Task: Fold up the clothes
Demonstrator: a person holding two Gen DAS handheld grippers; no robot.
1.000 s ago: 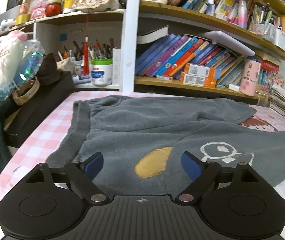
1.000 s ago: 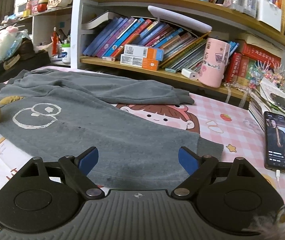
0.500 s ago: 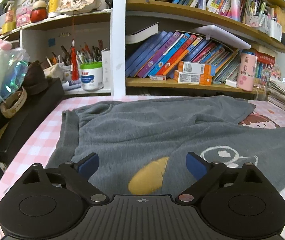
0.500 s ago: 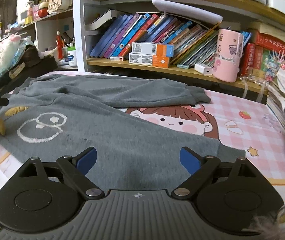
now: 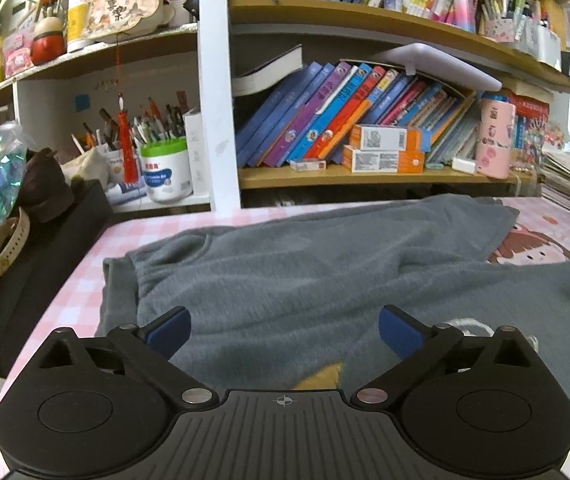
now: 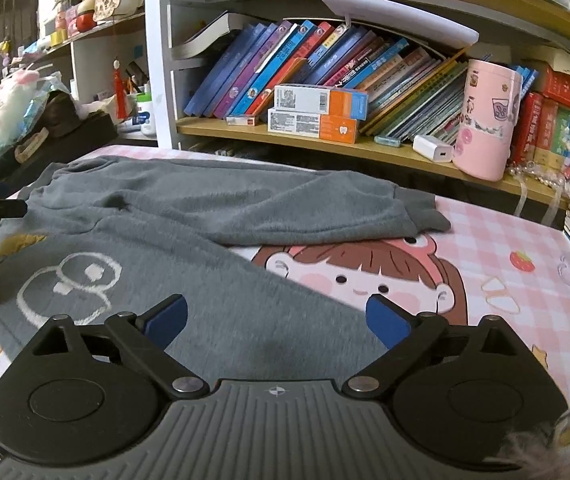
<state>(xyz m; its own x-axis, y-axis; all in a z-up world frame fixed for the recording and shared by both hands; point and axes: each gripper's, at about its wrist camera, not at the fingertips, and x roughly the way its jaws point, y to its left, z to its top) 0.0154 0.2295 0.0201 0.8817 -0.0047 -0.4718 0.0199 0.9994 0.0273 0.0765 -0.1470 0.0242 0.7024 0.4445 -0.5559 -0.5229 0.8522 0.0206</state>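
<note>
Pink checked tabletop [image 6: 497, 232], fuzzy grey trousers [image 6: 213, 200]

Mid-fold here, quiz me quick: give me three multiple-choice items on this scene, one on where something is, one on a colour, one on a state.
1. Where does the pink cup stand?
A. On the bottom shelf, right of the slanting books
B. On the grey trousers
C. On the table beside the pen pot

2. What colour are the pads of the right gripper?
A. Red
B. Blue
C. Yellow

3. How is the left gripper in relation to the grey trousers?
A. Clamped on the waistband
B. Clamped on a trouser cuff
C. Holding nothing, its jaws opening wide over the cloth

Answers:
1 A: the cup sits on the wooden shelf board, past the books' right end.
2 B: both pads show blue against the black arms.
3 C: its pads stand far apart and no cloth is pinched between them.
</note>
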